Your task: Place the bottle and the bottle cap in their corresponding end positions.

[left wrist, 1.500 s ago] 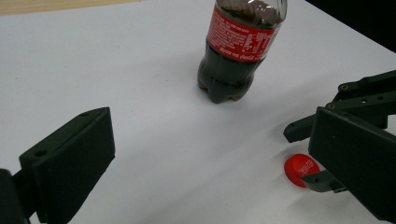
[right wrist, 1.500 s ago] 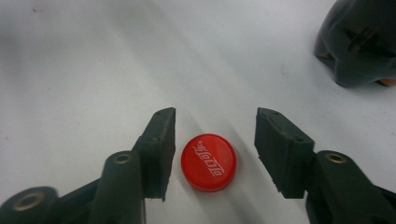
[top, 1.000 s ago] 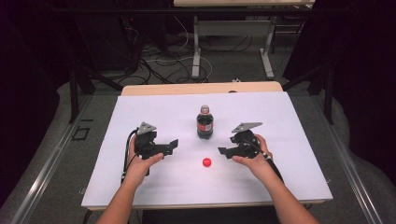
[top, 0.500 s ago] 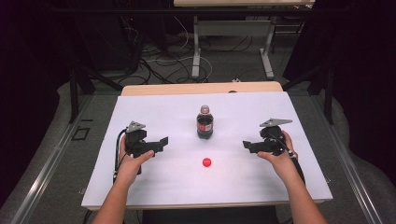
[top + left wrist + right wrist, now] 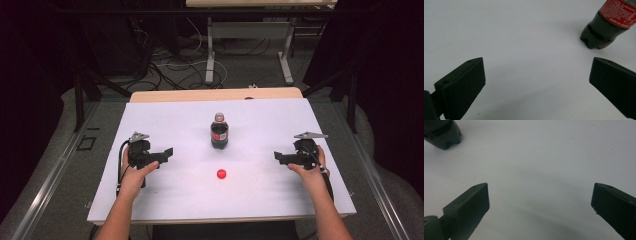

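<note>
The white table top [image 5: 260, 125] is brightly and evenly lit from above, while the room around it falls away into deep dark — the far floor and side walls are nearly black. Shadows are soft and short: a faint one beside the bottle [image 5: 219, 132], another under each hand. The high view is slightly soft, with straight edges bowing a little near the frame's sides. In both gripper views the near black jaws are blurred, the board dimmer — greyish, without glare.

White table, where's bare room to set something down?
The white table is bare along its far edge behind the dark cola bottle, and on either side between bottle and each gripper. Tightest spot: the middle, where the small red cap lies before the bottle.
</note>
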### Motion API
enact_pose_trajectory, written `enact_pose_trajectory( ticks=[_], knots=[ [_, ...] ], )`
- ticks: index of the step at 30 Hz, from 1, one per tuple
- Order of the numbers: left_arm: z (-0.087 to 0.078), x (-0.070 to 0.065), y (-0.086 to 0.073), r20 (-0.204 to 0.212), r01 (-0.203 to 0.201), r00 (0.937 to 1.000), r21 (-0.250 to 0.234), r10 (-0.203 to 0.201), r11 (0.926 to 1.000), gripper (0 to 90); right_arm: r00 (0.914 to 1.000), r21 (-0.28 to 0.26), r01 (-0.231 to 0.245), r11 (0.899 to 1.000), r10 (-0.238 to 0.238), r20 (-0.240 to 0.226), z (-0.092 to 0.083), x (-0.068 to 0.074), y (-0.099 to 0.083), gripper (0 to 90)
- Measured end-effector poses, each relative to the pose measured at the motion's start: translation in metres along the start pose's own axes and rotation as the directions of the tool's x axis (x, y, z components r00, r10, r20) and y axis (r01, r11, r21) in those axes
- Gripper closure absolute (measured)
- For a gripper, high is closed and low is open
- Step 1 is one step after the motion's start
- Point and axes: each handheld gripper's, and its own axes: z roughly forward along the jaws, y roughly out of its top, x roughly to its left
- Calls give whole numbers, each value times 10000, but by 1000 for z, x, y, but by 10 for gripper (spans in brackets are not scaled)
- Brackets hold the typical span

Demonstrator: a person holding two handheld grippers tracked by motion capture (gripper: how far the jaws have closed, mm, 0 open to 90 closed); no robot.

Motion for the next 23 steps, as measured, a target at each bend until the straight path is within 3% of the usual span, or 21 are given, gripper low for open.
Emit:
enact_pose_trajectory(
  ticks=[2, 9, 13, 20, 21, 23],
  knots=[
    [1, 2, -1, -81, 19, 10000, 8, -18, 10000, 6, 9994, 58, -310, 9995, 309, 131, -1, -6, -2, 0],
    [2, 8, -4, -222, 200, 9996, 50, -199, 9998, 6, 9973, 49, -550, 9985, 547, 487, -4, -19, -7, 0],
    [2, 9, -4, -232, 229, 9995, 81, -227, 9997, 7, 9957, 106, -812, 9966, 806, 459, -4, -20, -9, 0],
    [1, 12, -4, -284, 344, 9990, 97, -342, 9994, 7, 9956, 58, -831, 9965, 828, 444, -5, -18, -8, 0],
    [0, 13, -3, -218, 314, 9993, 289, -308, 9991, 7, 9955, 48, -844, 9964, 842, 429, -5, -18, -7, 0],
    [2, 13, -4, -247, 359, 9991, 74, -357, 9993, 7, 9958, 55, -839, 9965, 836, 374, -5, -18, -7, 0]
  ],
)
